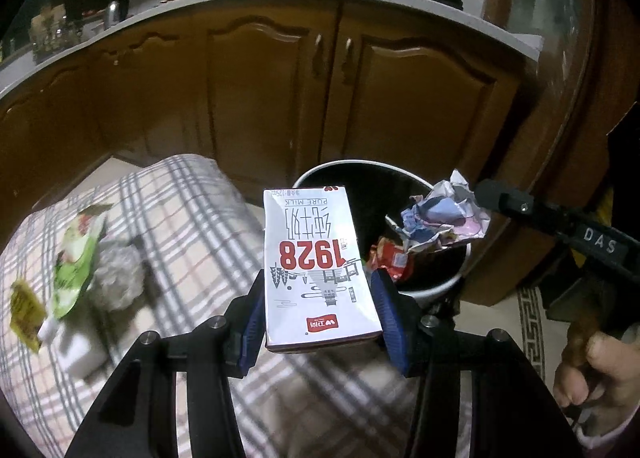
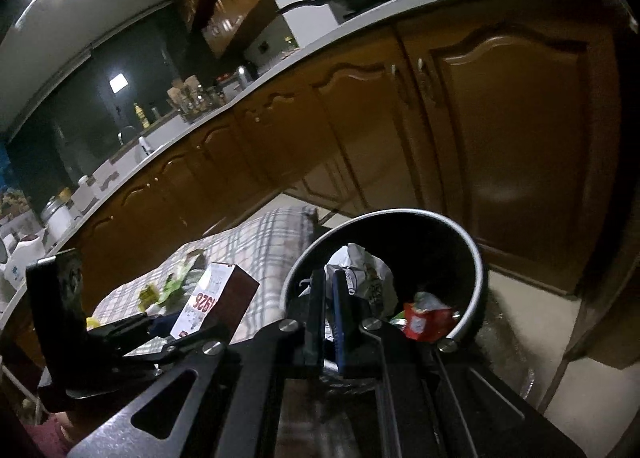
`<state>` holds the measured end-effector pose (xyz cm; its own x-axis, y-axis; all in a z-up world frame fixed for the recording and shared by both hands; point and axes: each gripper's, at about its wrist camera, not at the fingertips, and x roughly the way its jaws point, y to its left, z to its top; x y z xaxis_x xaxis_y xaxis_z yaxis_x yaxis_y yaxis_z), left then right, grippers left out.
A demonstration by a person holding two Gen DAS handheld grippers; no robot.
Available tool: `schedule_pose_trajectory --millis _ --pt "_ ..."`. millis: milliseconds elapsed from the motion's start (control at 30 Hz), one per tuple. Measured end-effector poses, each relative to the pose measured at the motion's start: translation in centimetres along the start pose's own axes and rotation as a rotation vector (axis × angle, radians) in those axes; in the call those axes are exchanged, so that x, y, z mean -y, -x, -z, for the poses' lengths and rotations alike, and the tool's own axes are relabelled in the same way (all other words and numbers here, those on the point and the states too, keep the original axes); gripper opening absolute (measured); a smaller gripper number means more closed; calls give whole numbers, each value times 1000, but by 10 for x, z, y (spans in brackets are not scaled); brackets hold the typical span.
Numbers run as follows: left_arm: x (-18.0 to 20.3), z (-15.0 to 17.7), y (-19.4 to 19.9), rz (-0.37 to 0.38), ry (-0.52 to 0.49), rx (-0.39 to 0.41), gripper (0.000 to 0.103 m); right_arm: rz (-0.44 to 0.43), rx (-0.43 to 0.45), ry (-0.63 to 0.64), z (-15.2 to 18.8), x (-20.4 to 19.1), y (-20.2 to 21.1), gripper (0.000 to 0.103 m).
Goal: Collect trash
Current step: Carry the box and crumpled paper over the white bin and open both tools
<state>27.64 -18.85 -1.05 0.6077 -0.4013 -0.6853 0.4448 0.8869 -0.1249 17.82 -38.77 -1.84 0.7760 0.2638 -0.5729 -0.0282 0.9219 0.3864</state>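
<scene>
My left gripper (image 1: 318,284) is shut on a white milk carton (image 1: 316,258) with red "1928" print, its blue pads pressing both sides, just in front of the trash bin (image 1: 436,290). The carton (image 2: 216,298) and the left gripper (image 2: 160,324) also show at the left of the right wrist view. My right gripper (image 2: 330,278) is shut on a crumpled paper ball (image 2: 360,278) above the bin (image 2: 476,258). From the left wrist view, the right gripper (image 1: 486,194) holds the paper ball (image 1: 444,218) over the bin's right rim. A red wrapper (image 2: 424,322) lies inside.
A table with a plaid cloth (image 1: 192,226) carries a green pouch (image 1: 76,262), a yellow packet (image 1: 26,310), a grey crumpled wad (image 1: 118,274) and a white box (image 1: 80,346). Brown cabinet doors (image 1: 272,98) stand behind the bin. A hand (image 1: 592,362) grips the right tool.
</scene>
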Motion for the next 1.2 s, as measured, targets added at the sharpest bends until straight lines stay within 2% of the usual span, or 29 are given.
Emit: schedule_pose_trajectory --millis 433,933,967,1033,1100,1167,1200 --pt "22 -33 -53 16 -25 -62 49 47 -31 -30 -8 35 -21 3" --pt "32 -46 -77 12 -30 -79 50 64 -55 -43 -15 47 -40 4" --pt "31 -45 -77 16 -27 -79 53 62 -57 -50 -15 48 -41 9" --pt "30 -42 -75 20 -19 -72 60 63 -59 -67 -15 52 -41 9" --pt "27 -38 -71 16 -10 -60 64 52 -57 -87 -13 54 -39 15" --pt "23 -33 -66 16 4 -57 65 45 -48 -93 -12 53 -37 41" --pt "20 -30 -63 15 16 -56 65 38 -41 -98 -11 52 -35 46"
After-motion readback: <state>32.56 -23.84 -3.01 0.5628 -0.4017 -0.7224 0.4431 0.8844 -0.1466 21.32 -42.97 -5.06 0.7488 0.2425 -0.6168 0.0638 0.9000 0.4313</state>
